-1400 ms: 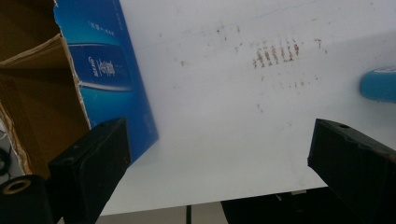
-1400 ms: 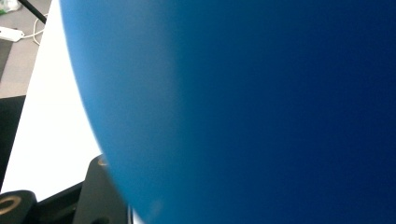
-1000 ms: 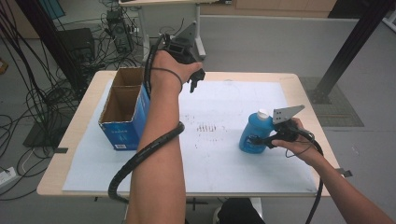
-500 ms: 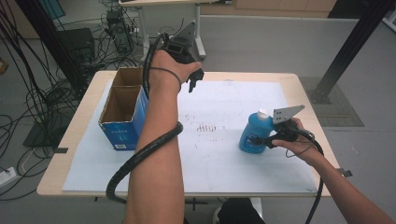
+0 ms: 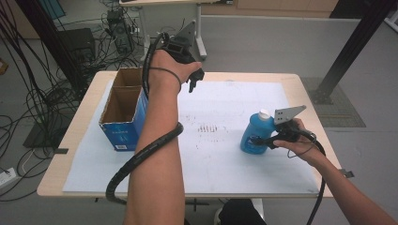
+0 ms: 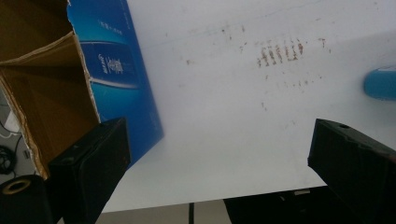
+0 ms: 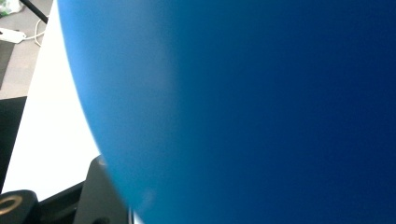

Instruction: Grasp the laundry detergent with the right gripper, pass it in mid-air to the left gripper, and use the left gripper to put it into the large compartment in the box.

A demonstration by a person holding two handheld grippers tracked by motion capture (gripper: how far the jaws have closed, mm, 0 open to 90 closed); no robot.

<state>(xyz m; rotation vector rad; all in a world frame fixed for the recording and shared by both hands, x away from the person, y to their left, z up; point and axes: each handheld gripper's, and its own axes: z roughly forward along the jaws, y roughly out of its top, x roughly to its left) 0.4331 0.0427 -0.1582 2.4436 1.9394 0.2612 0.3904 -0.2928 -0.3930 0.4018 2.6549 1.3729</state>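
A blue bottle point(image 5: 252, 133) with a white cap stands upright on the white sheet point(image 5: 225, 154) at the table's right. My right gripper point(image 5: 258, 139) is shut on its lower body from the right side. In the right gripper view the bottle point(image 7: 257, 112) looms right against the camera, and one black finger point(image 7: 93, 196) shows at the bottom left. My left gripper point(image 5: 195, 80) hangs open above the table's far edge, with nothing between its fingers. In the left gripper view, the left gripper point(image 6: 219, 154) looks down on the sheet, the box point(image 6: 112, 70) and the bottle's edge point(image 6: 380, 84).
An open cardboard box point(image 5: 123, 112) with blue sides stands at the table's left. Reddish-brown marks point(image 5: 209, 127) stain the sheet's middle. A thick black cable point(image 5: 141, 150) winds round the left forearm. Cables and equipment lie on the floor beyond the far left.
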